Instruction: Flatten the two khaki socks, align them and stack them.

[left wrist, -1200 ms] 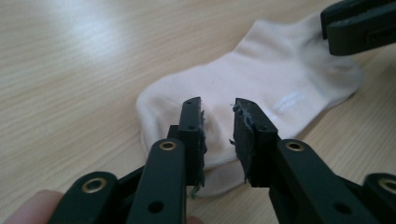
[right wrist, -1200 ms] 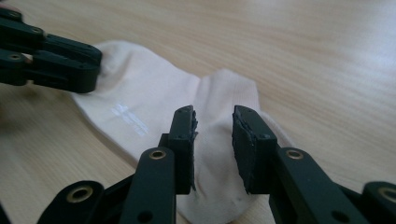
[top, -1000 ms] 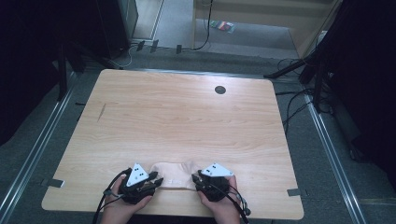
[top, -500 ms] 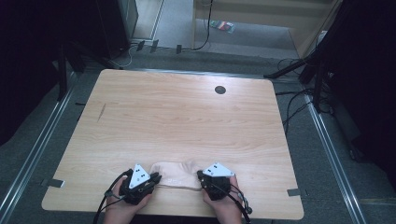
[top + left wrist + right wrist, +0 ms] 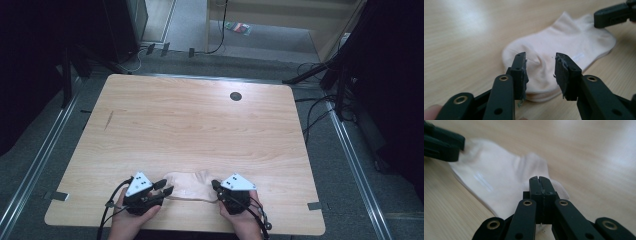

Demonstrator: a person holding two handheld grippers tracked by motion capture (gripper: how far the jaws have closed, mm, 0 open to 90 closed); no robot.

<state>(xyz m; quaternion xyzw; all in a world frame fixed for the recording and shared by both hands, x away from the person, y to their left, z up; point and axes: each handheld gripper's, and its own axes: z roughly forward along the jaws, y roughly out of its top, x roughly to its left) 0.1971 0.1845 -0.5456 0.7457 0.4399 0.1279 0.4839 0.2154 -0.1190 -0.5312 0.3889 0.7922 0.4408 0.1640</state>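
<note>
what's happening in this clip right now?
A person works a pale sock lying flat at the near edge of a wooden table, one handheld gripper in each hand. The right gripper is shut at the sock's cuff end, apparently pinching the fabric. The left gripper sits at the toe end; its jaws have just been opening and now stand apart around a raised fold without pressing on it.

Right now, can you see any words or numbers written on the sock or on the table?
None can be read. The sock has a small pale mark, too blurred to read. The table is bare wood with no writing, and the left gripper and right gripper carry no readable label.
</note>
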